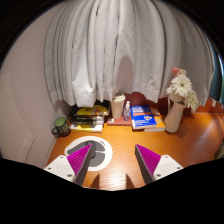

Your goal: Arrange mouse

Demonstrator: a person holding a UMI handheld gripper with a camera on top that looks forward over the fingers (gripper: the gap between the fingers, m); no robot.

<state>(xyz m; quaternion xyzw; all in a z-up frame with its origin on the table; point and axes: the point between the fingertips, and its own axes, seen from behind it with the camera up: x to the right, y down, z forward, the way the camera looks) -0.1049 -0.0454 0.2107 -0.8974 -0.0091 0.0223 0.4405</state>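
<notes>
A dark mouse (82, 147) lies on a round white mouse mat (101, 152) on the wooden desk (120, 140), at the left. My gripper (113, 153) is open and empty, low over the desk's front part. The left finger (78, 160) is over the mouse and the mat and hides part of both. The right finger (150, 160) is over bare wood. Nothing stands between the fingers.
Along the back of the desk, under white curtains (120, 50), stand a dark mug (62, 126), a stack of books (88, 116), a white container (118, 105), blue books (146, 118) and a vase of flowers (177, 102).
</notes>
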